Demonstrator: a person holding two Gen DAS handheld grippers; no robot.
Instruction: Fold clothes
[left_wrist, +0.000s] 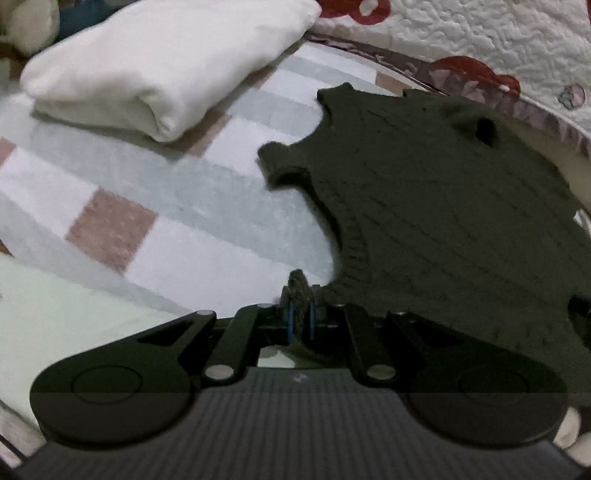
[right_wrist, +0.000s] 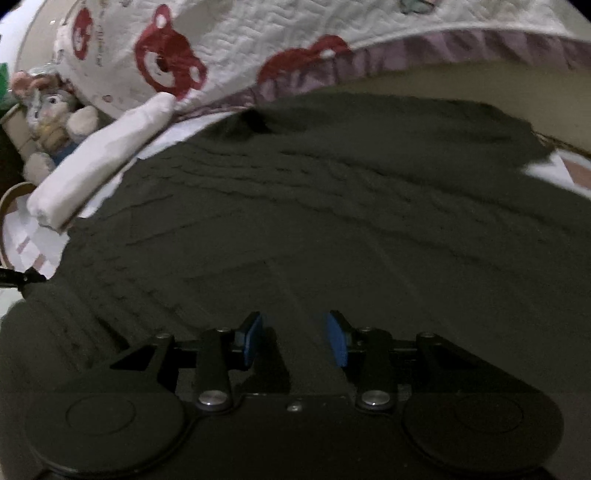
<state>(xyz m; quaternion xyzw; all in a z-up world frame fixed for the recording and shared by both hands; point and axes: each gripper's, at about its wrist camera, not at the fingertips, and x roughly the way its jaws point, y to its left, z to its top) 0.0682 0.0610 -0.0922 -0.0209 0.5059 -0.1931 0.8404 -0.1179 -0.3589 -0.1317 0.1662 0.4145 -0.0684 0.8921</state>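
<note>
A dark olive knitted vest (left_wrist: 424, 206) lies spread on the checked bedsheet (left_wrist: 155, 206). My left gripper (left_wrist: 301, 314) is shut on the vest's near shoulder strap, a bit of knit pinched between its blue pads. In the right wrist view the vest (right_wrist: 314, 206) fills most of the frame. My right gripper (right_wrist: 294, 338) is open, low over the vest's knit, with nothing between its blue pads (right_wrist: 337, 341). The tip of my left gripper shows at the far left edge of that view (right_wrist: 18, 277).
A folded white garment (left_wrist: 155, 62) lies on the sheet at the far left, also seen in the right wrist view (right_wrist: 99, 162). A white quilt with red bears (left_wrist: 498, 48) borders the vest at the back. A plush rabbit (right_wrist: 51, 122) sits beyond the white garment.
</note>
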